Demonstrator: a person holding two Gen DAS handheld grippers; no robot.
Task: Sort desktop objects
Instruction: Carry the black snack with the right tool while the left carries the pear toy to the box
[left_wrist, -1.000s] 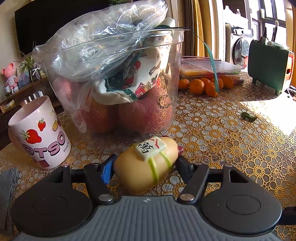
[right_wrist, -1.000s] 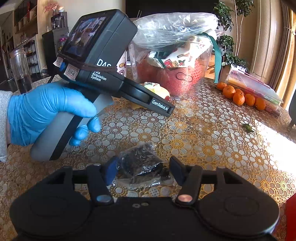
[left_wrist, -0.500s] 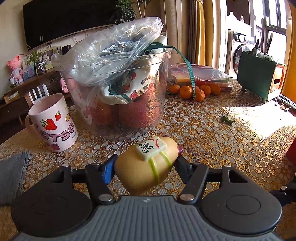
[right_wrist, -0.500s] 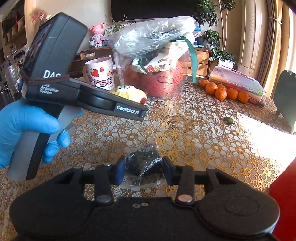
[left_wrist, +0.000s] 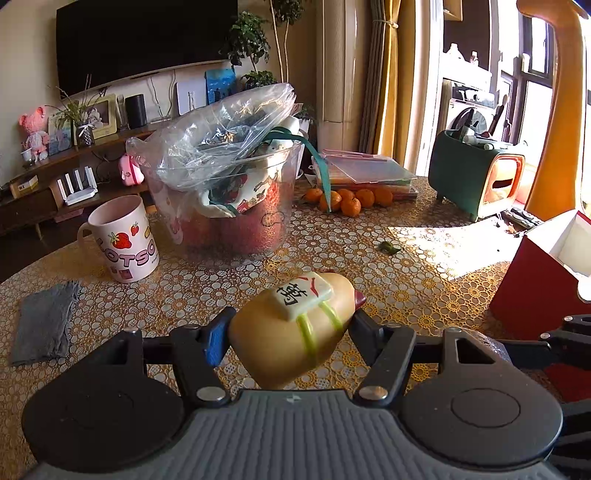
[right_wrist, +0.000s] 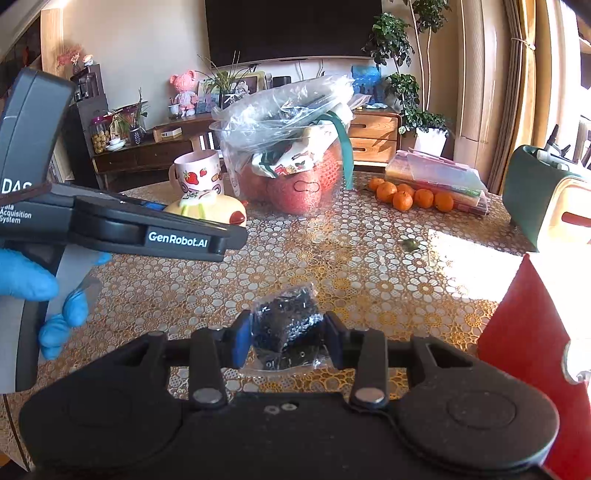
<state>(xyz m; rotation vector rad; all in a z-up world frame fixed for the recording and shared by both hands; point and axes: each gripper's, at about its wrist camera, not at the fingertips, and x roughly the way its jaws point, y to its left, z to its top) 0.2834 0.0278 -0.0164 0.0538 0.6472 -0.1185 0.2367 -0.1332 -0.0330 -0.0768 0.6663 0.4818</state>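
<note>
My left gripper (left_wrist: 290, 330) is shut on a tan squishy toy (left_wrist: 291, 332) with a mahjong tile on top, held above the table. The toy also shows in the right wrist view (right_wrist: 210, 206), ahead of the left gripper's body (right_wrist: 110, 225). My right gripper (right_wrist: 286, 334) is shut on a small clear packet of black bits (right_wrist: 286, 321), lifted above the tablecloth. A red box (left_wrist: 543, 284) stands at the right; it also shows in the right wrist view (right_wrist: 532, 332).
A clear tub (left_wrist: 229, 206) stuffed with bags and red fruit stands mid-table, a strawberry mug (left_wrist: 123, 240) to its left, a grey cloth (left_wrist: 44, 321) nearer. Oranges (left_wrist: 347, 199), stacked folders (left_wrist: 365, 173) and a green organiser (left_wrist: 476, 177) lie at the back right.
Both grippers have pulled back and risen from the tub, each keeping its object. The red box has come into view at the right.
</note>
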